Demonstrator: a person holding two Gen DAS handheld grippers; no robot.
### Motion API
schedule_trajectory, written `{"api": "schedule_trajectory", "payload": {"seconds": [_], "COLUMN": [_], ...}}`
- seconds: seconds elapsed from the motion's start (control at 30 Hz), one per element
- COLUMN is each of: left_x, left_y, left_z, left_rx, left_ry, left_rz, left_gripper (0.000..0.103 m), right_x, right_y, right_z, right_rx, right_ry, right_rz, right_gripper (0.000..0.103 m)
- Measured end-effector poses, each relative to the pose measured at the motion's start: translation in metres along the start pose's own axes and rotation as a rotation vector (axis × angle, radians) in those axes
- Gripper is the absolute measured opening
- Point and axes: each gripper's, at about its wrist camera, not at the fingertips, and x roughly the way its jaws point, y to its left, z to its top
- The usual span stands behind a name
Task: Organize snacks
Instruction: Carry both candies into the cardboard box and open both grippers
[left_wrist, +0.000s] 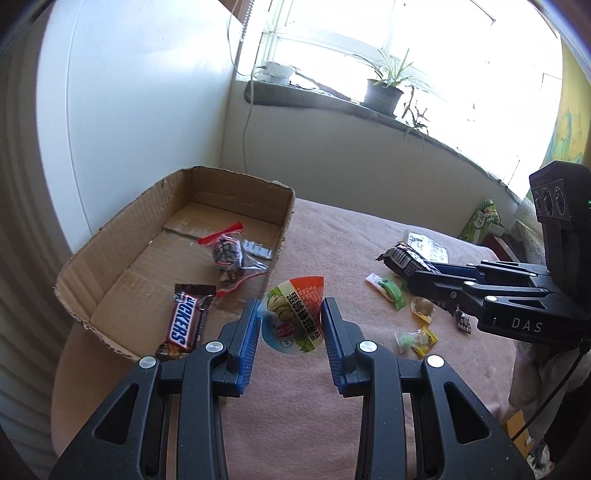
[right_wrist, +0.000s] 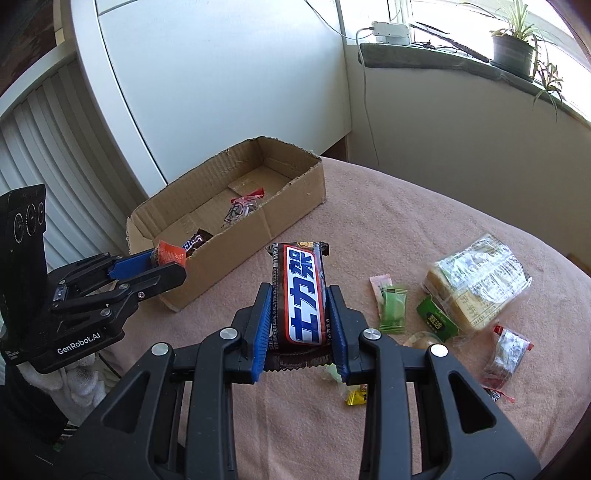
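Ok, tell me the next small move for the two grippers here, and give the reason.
Probably carry both on over the cardboard box and let go. The left gripper is shut on a round-topped snack cup; the right gripper is shut on a chocolate bar. Both are off the pink cloth, and the box already holds a Snickers bar and a red-sealed bag.

Pink blanket-covered surface (right_wrist: 406, 229). On it: open cardboard box (right_wrist: 295, 206) at the far left; loose small candies (right_wrist: 393, 308); clear bag of biscuits (right_wrist: 480, 284); small red-trimmed packet (right_wrist: 506, 356).
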Motion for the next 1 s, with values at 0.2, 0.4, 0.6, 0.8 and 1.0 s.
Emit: {"api": "schedule_trajectory", "payload": {"seconds": [0.2, 0.4, 0.6, 0.8, 1.0], "left_x": [-0.006, -0.009, -0.012, -0.013, -0.011], "left_y": [0.027, 0.044, 0.056, 0.066, 0.074], "left_z": [0.007, 0.011, 0.013, 0.018, 0.02], "left_rx": [-0.03, -0.051, -0.059, -0.072, -0.082], "left_ry": [-0.027, -0.043, -0.055, -0.064, -0.064], "left_rz": [0.054, 0.095, 0.127, 0.147, 0.158], "left_gripper": [0.032, 0.032, 0.032, 0.032, 0.032], "right_x": [0.014, 0.026, 0.041, 0.058, 0.075], "right_y": [0.021, 0.042, 0.06, 0.074, 0.086], "right_z": [0.018, 0.036, 0.055, 0.07, 0.083], "right_rx": [-0.036, -0.065, -0.082, -0.106, -0.119], "right_ry": [-0.008, -0.012, -0.017, -0.01, 0.003], "right_rz": [0.022, 0.039, 0.053, 0.065, 0.072], "right_gripper": [0.03, 0.03, 0.03, 0.03, 0.03]}}
